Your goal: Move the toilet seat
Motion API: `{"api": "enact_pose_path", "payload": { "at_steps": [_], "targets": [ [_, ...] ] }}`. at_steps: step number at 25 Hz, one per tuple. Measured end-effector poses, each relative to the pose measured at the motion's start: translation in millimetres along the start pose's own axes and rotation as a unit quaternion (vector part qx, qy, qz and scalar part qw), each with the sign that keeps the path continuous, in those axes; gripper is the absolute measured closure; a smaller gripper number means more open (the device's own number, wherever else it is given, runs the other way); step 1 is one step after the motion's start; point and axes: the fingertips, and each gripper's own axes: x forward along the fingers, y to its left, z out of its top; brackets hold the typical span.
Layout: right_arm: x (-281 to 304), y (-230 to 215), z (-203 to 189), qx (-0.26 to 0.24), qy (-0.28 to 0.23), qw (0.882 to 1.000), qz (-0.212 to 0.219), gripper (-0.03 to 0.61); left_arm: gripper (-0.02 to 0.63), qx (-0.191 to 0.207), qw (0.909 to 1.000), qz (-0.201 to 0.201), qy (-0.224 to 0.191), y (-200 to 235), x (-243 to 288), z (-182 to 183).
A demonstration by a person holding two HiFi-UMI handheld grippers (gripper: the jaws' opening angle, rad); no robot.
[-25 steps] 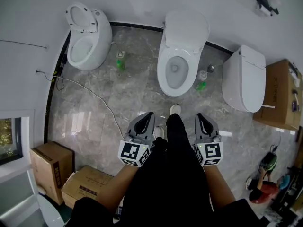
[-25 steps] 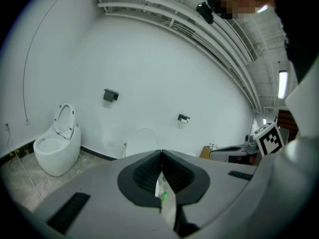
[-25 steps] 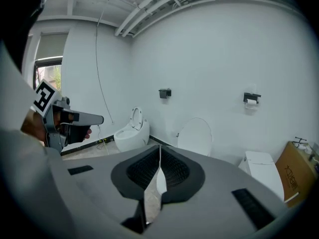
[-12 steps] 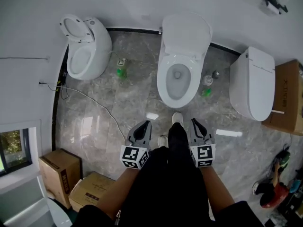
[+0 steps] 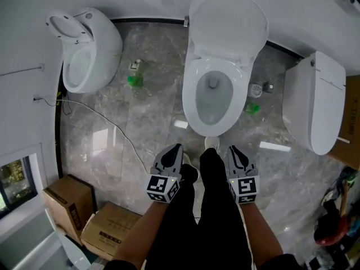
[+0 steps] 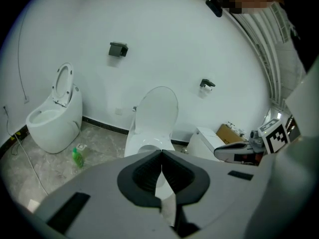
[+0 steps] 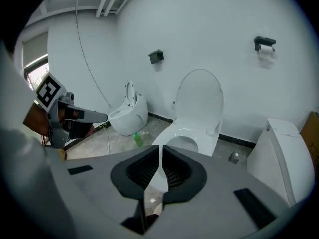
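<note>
No word or number comes clear anywhere. Down at lower left, the right cardboard box (image 5: 108,229) carries a dark printed strip on its side, too small to read. The left cardboard box (image 5: 63,202) shows dark print on its side too, just as unreadable. The left tongs (image 5: 176,149) and right tongs (image 5: 232,149) each wear black-and-white square markers on their cubes: patterns only, no letters.
</note>
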Motion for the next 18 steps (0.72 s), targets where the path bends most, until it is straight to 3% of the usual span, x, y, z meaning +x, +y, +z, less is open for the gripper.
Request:
{"api": "enact_pose_path", "payload": {
  "at_steps": [4, 9, 13, 18],
  "targets": [
    [31.9, -21.9, -23.1, 0.016, -0.007, 1.000, -0.015, 0.546, 0.606, -0.016, 0.9997, 0.004, 0.016, 34.4, 48.2, -36.3],
    [73.0, -30.4, -87.1, 0.078, 0.002, 0.996, -0.042, 0.546, 0.606, 0.032, 0.9961, -0.032, 0.075, 56.2, 94.3, -104.9],
    [107.3, -43.0, -125.5, 0.092, 0.013, 0.995, -0.032, 0.546, 0.606, 0.011, 0.9971, -0.025, 0.071, 71.4, 124.2, -133.7],
    [140.7, -56.3, -165.3, 0.063, 0.043, 0.997, -0.018, 0.545, 0.606, 0.016, 0.9977, -0.024, 0.062, 83.5, 157.7, -160.4]
  ]
}}
